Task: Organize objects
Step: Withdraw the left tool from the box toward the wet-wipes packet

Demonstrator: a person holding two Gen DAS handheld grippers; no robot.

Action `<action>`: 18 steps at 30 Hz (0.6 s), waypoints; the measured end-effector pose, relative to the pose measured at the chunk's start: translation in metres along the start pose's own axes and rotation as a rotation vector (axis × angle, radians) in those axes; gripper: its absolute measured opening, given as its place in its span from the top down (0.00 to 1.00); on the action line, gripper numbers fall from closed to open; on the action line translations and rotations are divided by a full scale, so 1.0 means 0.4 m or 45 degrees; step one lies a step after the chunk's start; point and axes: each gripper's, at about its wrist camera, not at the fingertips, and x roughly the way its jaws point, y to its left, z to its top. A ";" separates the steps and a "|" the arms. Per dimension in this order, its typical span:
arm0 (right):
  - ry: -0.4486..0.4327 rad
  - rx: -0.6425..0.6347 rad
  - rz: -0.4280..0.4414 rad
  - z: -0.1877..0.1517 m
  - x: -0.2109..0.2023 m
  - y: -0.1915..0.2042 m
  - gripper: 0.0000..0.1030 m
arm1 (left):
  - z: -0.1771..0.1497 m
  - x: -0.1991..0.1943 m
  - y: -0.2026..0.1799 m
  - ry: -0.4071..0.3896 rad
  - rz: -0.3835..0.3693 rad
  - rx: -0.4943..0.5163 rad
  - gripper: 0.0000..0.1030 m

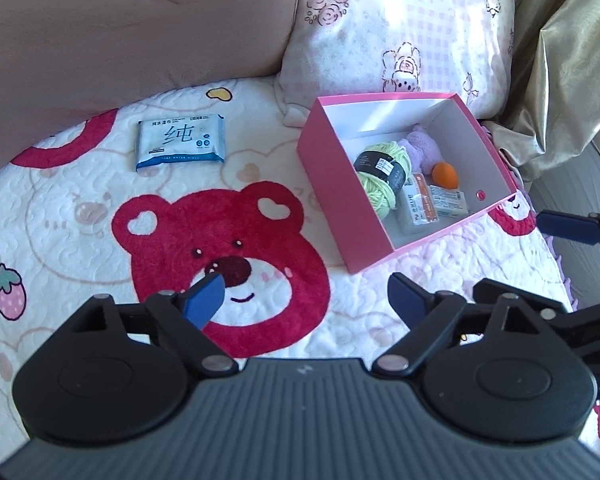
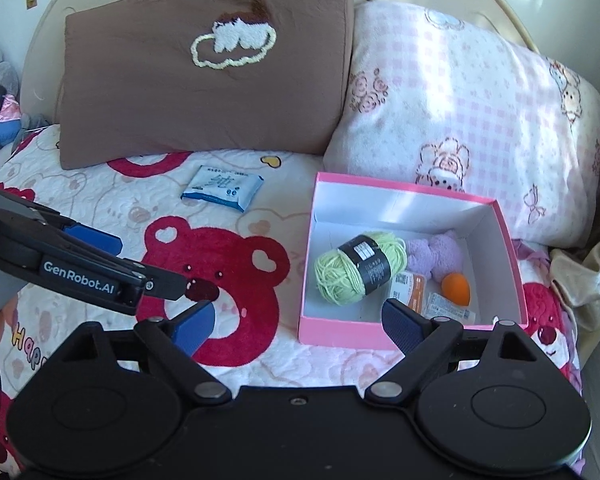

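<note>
Wipes pack (image 1: 180, 143) lies upper left of the empty, wide-apart left gripper (image 1: 304, 300), long axis crosswise, outside the pink box (image 1: 328, 184).

Pink box (image 2: 400, 334), white inside, open-topped, on bed near checked pillow. Inside: green yarn ball (image 2: 358, 268) with black label, on its side at left; purple plush (image 2: 436, 256) toward back; orange ball (image 2: 456, 289) beside plush; small packets (image 2: 446, 307) flat at front. Blue-white wipes pack (image 1: 180, 143) flat on bed, well apart from box.
</note>
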 end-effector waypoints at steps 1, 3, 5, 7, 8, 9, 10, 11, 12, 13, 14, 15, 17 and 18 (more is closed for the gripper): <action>-0.009 -0.006 -0.002 0.004 -0.002 0.006 0.10 | 0.002 0.000 0.008 -0.001 0.014 -0.006 0.10; -0.017 -0.011 0.009 0.011 -0.006 0.017 0.10 | 0.005 0.000 0.027 -0.001 0.030 -0.019 0.10; -0.029 -0.006 0.026 0.016 -0.008 0.028 0.10 | 0.007 0.000 0.049 0.010 0.039 -0.040 0.09; -0.041 -0.015 0.048 0.021 -0.008 0.039 0.10 | 0.008 -0.001 0.071 0.015 0.043 -0.058 0.09; -0.052 -0.018 0.059 0.025 -0.010 0.047 0.10 | 0.009 -0.002 0.081 0.017 0.046 -0.065 0.09; -0.064 -0.019 0.068 0.028 -0.010 0.053 0.10 | 0.010 -0.004 0.092 0.017 0.050 -0.072 0.09; -0.075 -0.020 0.079 0.033 -0.011 0.060 0.10 | 0.011 -0.007 0.102 0.014 0.054 -0.077 0.09; -0.092 -0.018 0.093 0.039 -0.010 0.067 0.10 | 0.012 -0.011 0.113 0.008 0.055 -0.082 0.09; -0.116 -0.015 0.109 0.045 -0.010 0.071 0.10 | 0.014 -0.016 0.124 0.000 0.053 -0.084 0.09; -0.139 -0.009 0.121 0.051 -0.008 0.076 0.10 | 0.015 -0.021 0.136 -0.010 0.056 -0.085 0.09; -0.156 -0.002 0.130 0.058 -0.004 0.079 0.10 | 0.016 -0.026 0.146 -0.021 0.061 -0.087 0.09; -0.170 0.002 0.143 0.066 0.002 0.083 0.10 | 0.017 -0.031 0.156 -0.035 0.066 -0.086 0.09; -0.204 0.009 0.165 0.081 0.018 0.088 0.10 | 0.020 -0.039 0.180 -0.065 0.076 -0.080 0.09; -0.226 0.008 0.167 0.086 0.028 0.091 0.10 | 0.022 -0.041 0.192 -0.076 0.083 -0.077 0.09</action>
